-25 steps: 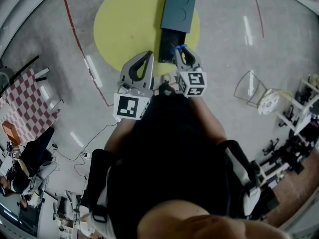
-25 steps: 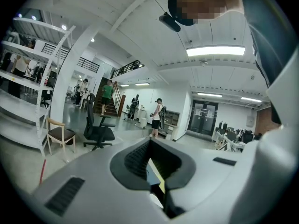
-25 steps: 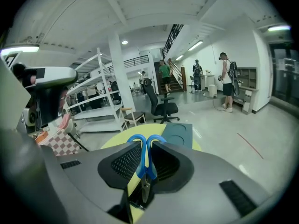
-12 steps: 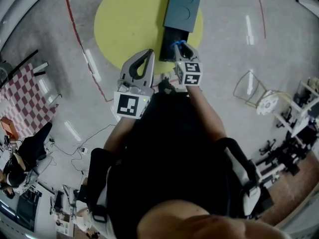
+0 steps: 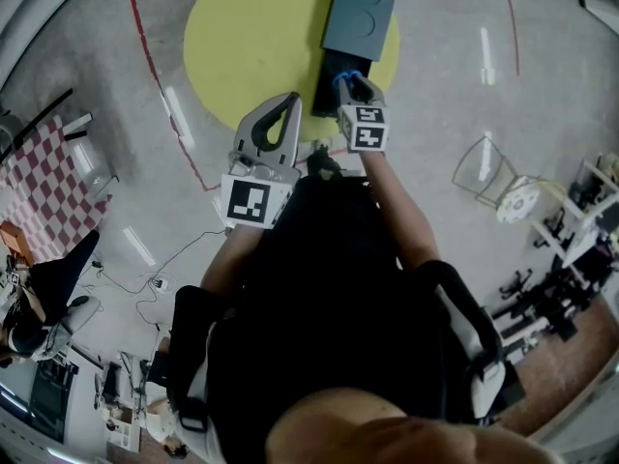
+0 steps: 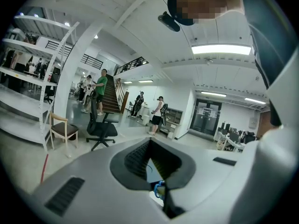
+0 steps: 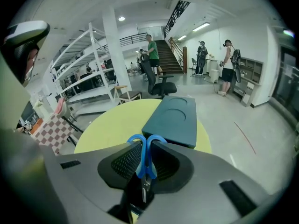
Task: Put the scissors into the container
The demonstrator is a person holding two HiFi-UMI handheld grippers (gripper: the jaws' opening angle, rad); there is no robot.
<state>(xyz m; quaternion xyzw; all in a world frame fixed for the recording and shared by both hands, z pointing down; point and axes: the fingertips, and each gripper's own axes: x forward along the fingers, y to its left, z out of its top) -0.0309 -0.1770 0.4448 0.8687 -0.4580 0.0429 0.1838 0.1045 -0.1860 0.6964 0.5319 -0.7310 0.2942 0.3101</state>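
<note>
Right gripper (image 5: 352,83), fingers clamped on the blue scissors (image 7: 146,157), hovers right over the container's (image 5: 360,25) open end. Left gripper (image 5: 287,104) sits beside the container, fingers pressed together, empty.

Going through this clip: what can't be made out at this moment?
- Blade tips of the scissors: in the right gripper view they are sunk between the jaws of the right tool; in the head view they are under that tool.
- Inside of the container: in the head view the opening is dark and partly covered by the right tool.
</note>
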